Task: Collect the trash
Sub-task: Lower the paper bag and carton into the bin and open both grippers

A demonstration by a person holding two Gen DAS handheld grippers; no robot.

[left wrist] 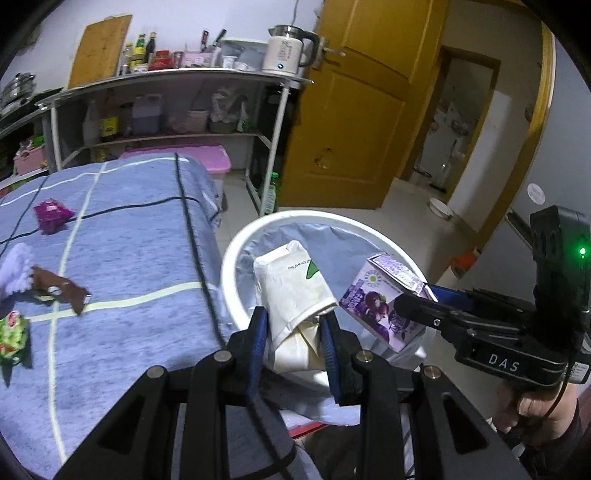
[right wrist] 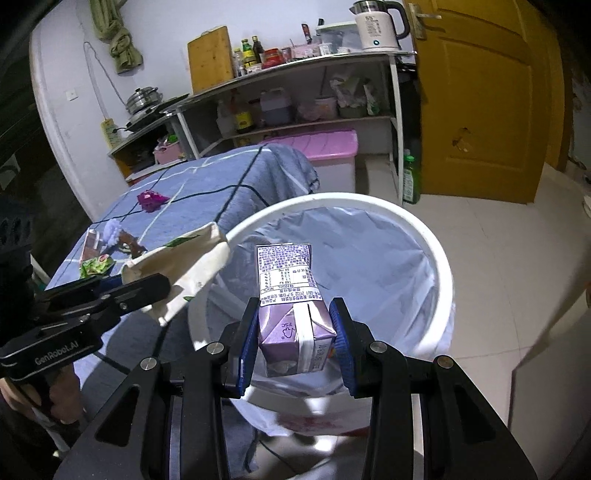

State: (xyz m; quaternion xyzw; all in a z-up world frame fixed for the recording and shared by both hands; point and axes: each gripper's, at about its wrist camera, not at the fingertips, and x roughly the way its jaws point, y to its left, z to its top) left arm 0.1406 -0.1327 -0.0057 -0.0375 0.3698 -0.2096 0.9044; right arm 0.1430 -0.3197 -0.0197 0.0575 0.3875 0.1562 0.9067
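white kettle (left wrist: 286,51) up on the metal shelf (left wrist: 177,79), cutting board (left wrist: 99,50) leaning on the wall, pink storage box (right wrist: 317,146) underneath, yellow door (left wrist: 354,110) standing open.

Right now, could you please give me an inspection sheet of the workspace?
Surface: blue checked cloth covers the table.
Job's things: cream paper bag and purple carton, both above the lined white bin.
Clutter: magenta wrapper, brown wrapper, green wrapper on the cloth.
Grippers: left gripper shut on the bag; right gripper shut on the carton.
Cables: black cable at the right gripper's handle.
Surroundings: shelf unit with kettle, yellow door.
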